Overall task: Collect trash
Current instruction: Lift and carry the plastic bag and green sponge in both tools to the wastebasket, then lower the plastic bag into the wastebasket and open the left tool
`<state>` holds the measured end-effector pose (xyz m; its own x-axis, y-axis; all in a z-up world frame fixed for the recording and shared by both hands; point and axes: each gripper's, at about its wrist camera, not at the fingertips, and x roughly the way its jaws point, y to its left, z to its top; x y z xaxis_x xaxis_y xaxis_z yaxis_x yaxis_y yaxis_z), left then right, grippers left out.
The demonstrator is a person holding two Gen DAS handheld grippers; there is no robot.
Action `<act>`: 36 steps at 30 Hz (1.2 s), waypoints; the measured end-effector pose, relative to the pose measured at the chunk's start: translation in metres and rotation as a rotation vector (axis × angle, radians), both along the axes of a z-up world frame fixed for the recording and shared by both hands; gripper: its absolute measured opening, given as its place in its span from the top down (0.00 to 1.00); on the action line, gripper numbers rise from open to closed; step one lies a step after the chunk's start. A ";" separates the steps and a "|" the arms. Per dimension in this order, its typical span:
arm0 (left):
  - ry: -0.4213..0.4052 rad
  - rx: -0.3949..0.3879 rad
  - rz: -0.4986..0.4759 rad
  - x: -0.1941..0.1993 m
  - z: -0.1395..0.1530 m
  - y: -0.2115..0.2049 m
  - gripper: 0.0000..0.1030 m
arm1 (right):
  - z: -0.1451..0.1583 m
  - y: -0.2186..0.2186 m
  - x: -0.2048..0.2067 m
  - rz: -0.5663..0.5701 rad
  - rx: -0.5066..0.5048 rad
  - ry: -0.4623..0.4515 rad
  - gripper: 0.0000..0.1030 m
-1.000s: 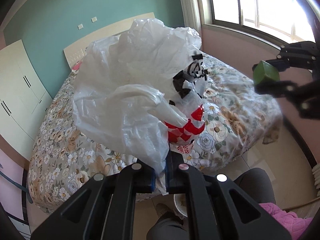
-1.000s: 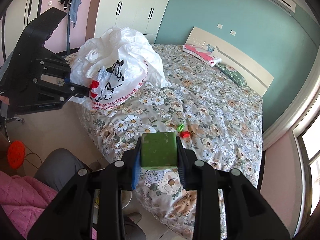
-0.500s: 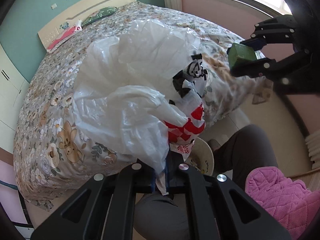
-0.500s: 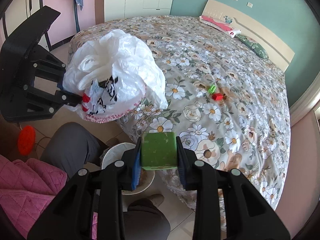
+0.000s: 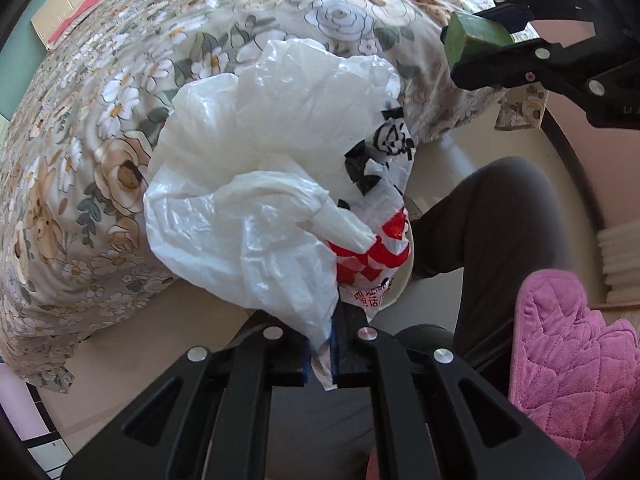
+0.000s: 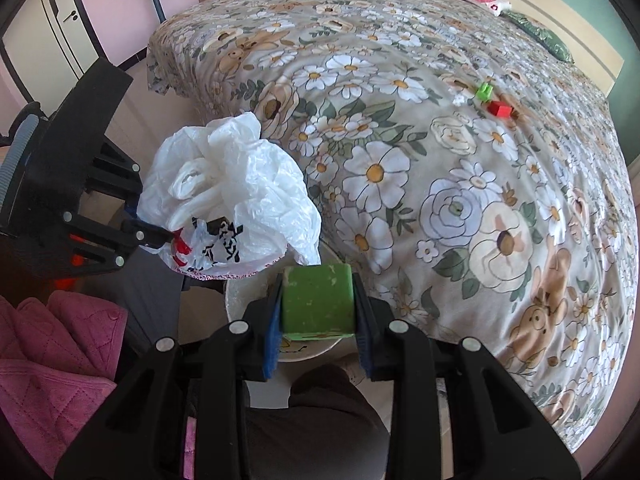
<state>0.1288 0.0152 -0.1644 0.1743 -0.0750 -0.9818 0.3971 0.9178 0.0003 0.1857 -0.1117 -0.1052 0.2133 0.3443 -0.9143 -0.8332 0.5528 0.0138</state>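
Observation:
My left gripper is shut on a crumpled white plastic bag with red and black print, held in the air beside the bed's edge; it also shows in the right wrist view. My right gripper is shut on a green block, also visible in the left wrist view. Below both, a white bin stands on the floor, mostly hidden by the bag and the block. A small green piece and a red piece lie on the bed.
The bed with a floral cover fills the right and far side. The person's dark-trousered legs and pink quilted clothing are close below. Tile floor lies beside the bed. Wardrobes stand at the back left.
Both grippers have tilted down and come lower toward the floor at the bed's edge. The bag and the green block now hang over the white bin. Both grips are unchanged.

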 end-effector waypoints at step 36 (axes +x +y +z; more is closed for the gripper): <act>0.381 0.027 0.037 0.045 -0.227 0.007 0.92 | -0.225 0.015 0.012 -0.035 -0.081 0.355 0.69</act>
